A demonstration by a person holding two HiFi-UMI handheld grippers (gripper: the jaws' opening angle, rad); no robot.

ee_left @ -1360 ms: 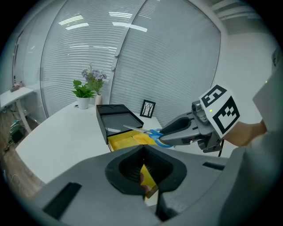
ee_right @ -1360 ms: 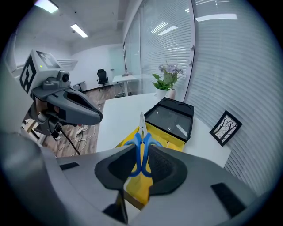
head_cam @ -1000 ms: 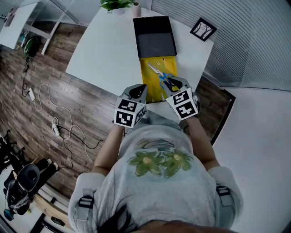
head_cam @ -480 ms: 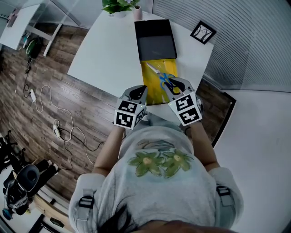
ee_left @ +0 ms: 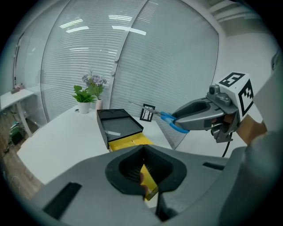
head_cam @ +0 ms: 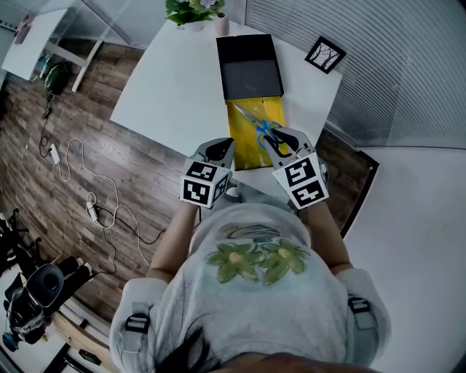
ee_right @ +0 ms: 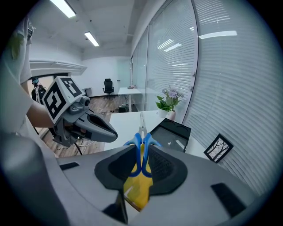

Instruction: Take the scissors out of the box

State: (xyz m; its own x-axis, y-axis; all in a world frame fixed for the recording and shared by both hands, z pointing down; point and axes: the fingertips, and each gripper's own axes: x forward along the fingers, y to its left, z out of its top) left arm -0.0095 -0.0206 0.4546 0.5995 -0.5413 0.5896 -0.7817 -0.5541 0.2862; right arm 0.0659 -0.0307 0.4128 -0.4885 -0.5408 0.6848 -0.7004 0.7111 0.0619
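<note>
Blue-handled scissors (head_cam: 261, 127) hang in the air over the yellow box (head_cam: 246, 146), blades pointing away from me. My right gripper (head_cam: 275, 138) is shut on their handles; in the right gripper view the blue loops (ee_right: 140, 150) sit between the pads. From the left gripper view the scissors (ee_left: 170, 119) stick out of the right gripper (ee_left: 177, 122), well above the table. My left gripper (head_cam: 220, 146) hovers at the box's near left corner, jaws together and holding nothing. The box's yellow corner (ee_left: 149, 183) shows just beyond its jaws.
A black lid (head_cam: 249, 62) lies on the white table (head_cam: 175, 80) just beyond the yellow box. A potted plant (head_cam: 188, 9) and a pink vase (head_cam: 221, 23) stand at the far edge, a small framed picture (head_cam: 325, 49) at the far right. Wooden floor lies to the left.
My right gripper has drawn back toward me and to the right, carrying the scissors with it. The left gripper has barely moved.
</note>
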